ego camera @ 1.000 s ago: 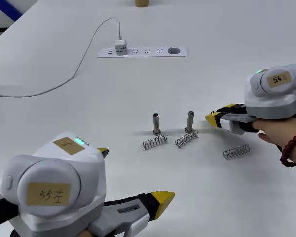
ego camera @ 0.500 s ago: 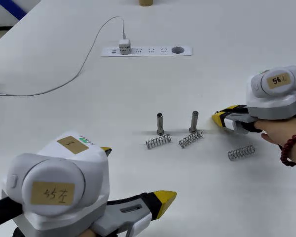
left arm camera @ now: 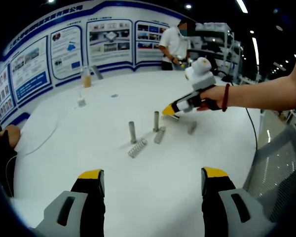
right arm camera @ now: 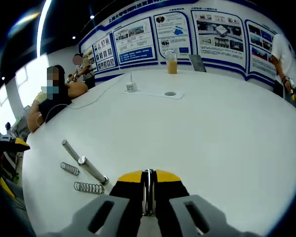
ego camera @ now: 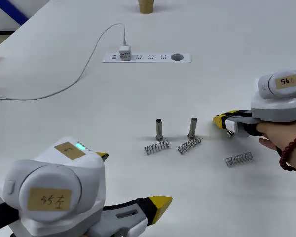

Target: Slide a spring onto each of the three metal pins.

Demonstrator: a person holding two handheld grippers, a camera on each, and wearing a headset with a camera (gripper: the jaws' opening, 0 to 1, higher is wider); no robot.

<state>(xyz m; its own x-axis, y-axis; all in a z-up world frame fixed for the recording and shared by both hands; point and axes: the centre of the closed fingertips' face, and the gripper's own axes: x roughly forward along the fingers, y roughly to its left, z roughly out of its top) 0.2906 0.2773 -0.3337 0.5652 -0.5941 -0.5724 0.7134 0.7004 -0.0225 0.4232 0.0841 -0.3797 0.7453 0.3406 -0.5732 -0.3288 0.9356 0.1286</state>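
steel pin (right arm camera: 148, 197), slim, clamped in yellow-tipped right tool (right arm camera: 148, 174)

The left hand-held gripper's (ego camera: 131, 179) label (ego camera: 49, 199) reads "55"; right hand-held gripper's (ego camera: 218, 120), "95".

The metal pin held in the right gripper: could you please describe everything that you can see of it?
The pin is a slim, shiny silver-grey metal rod clamped between the shut, yellow-tipped jaws of the right gripper. In the right gripper view it runs along their seam, mostly hidden. In the head view a short end pokes out below them, right of the two standing pins. Whether it touches the table I cannot tell.
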